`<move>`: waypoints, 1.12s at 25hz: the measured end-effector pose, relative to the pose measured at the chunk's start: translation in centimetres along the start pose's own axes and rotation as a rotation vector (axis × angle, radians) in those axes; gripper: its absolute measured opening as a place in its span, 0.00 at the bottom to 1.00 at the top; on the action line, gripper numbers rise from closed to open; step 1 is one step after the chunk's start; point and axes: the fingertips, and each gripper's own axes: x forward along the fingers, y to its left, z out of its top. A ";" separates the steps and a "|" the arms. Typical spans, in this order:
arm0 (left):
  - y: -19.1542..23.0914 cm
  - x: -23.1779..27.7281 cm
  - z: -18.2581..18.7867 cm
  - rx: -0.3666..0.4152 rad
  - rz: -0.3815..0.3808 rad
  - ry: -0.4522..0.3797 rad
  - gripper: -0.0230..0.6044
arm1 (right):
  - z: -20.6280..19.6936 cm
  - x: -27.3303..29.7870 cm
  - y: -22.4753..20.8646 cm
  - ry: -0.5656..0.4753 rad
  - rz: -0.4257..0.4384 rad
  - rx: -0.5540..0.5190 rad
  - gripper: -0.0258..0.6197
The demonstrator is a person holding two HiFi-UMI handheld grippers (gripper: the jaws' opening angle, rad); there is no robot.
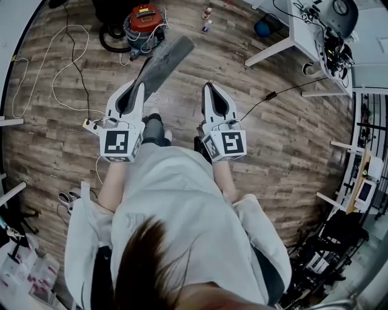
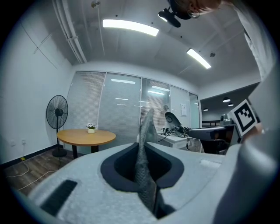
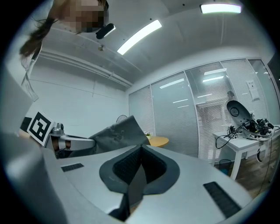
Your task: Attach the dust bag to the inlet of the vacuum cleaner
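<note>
A flat grey dust bag sticks out over the wooden floor, clamped at its near end in my left gripper. In the left gripper view the bag's fabric stands edge-on between the dark pads of the left gripper, which is shut on it. My right gripper is level beside it, shut with nothing in it. In the right gripper view the right gripper has its jaws together and the bag is off to the left. The vacuum cleaner, red-topped with a black hose, stands on the floor beyond the bag.
White and black cables trail across the floor at left. Two small bottles and a blue object lie near a white table loaded with equipment at upper right. A round wooden table and a standing fan are ahead.
</note>
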 end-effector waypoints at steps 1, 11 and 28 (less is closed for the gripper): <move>0.1 0.4 -0.1 0.004 -0.002 0.003 0.10 | 0.0 0.4 -0.2 0.001 0.003 0.003 0.04; 4.8 6.2 -1.6 0.057 -0.093 0.071 0.10 | -1.0 7.9 -2.2 0.036 -0.024 0.039 0.04; 14.5 15.2 -0.6 0.096 -0.148 0.093 0.10 | 1.5 21.3 -1.4 0.018 -0.004 0.003 0.04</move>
